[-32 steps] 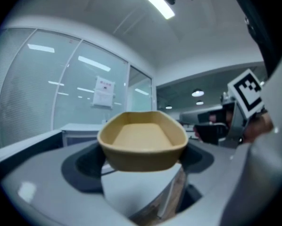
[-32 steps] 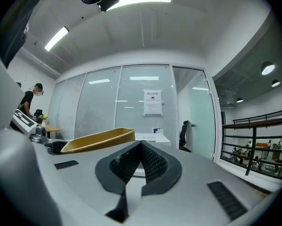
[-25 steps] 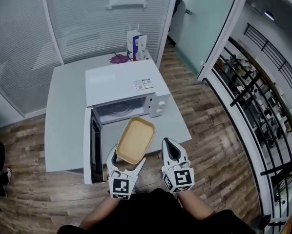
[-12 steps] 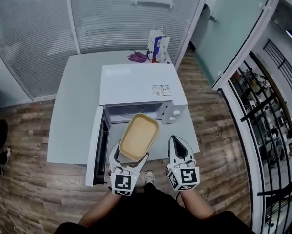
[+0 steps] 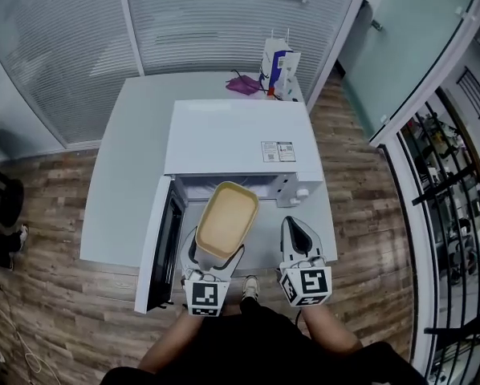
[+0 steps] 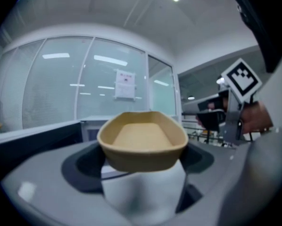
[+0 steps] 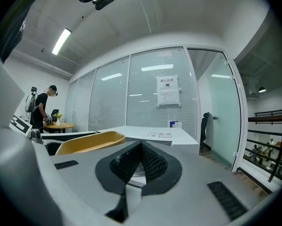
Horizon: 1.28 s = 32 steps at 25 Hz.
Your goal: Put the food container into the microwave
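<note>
The left tongs (image 5: 214, 253) are clamped on the near end of a shallow tan oblong food container (image 5: 224, 224), holding it off the desk with its long axis pointing away from the person. In the left gripper view the left tongs (image 6: 143, 166) pinch the rounded near wall of the food container (image 6: 143, 138), which sits level with its open, empty inside facing up. The far end of the container lies at the mouth of a boxy white microwave (image 5: 240, 135), while most of its length is out in front of the opening. The microwave's dark-lined door (image 5: 156, 243) is swung wide open to the left, and its knob panel (image 5: 300, 191) is on the right of the cavity. The microwave stands on a pale grey rectangular desk (image 5: 124, 175), with a small printed label (image 5: 278, 151) on its top. The right tongs (image 5: 294, 231) hang just to the right of the container, apart from it, pressed together on nothing; in the right gripper view the right tongs (image 7: 140, 160) show their ribbed black pads meeting, and the container (image 7: 87, 142) appears at the left. At the far edge of the desk stand a white and blue paper carton (image 5: 278, 70) and, beside it, a small purple object (image 5: 242, 85). A person in dark clothes (image 7: 39, 109) stands far off at the left of the right gripper view.
</note>
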### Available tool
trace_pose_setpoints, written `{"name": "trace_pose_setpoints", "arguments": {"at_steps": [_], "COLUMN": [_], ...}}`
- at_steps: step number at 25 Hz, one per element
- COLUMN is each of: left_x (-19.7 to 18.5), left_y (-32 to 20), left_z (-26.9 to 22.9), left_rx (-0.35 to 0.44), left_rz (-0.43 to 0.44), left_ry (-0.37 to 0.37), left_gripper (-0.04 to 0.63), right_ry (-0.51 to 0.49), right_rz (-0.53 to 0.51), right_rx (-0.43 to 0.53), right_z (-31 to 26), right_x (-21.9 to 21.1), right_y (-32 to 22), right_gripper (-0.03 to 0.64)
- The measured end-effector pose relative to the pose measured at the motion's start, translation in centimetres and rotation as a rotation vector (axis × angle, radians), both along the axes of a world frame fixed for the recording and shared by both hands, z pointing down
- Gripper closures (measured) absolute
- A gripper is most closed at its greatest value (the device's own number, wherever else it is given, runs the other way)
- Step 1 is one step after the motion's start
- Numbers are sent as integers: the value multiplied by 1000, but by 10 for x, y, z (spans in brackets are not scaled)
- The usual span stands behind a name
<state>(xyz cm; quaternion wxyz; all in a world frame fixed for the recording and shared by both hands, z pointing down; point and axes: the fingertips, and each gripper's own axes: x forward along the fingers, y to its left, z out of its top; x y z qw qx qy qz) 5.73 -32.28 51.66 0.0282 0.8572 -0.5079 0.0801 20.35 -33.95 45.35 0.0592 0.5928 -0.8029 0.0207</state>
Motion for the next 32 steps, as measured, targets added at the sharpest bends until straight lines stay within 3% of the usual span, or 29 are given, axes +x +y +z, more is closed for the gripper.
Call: {"name": "trace_pose_setpoints", "arguments": {"at_steps": [19,32], "left_x": [3,4], "left_y": [-58,-124], "left_z": [85,119], "left_rx": [-163,-173], "left_rz": [-163,-237], "left_ry": [-10,-40], "left_gripper": [108,107], "right_ry": [-21,-29], "right_rz": [-138,-182], "right_rx": [-177,-221], "right_z": [92,138], "right_x": [-14,-24], "right_y": [-66,-108], "right_gripper": [612,612]}}
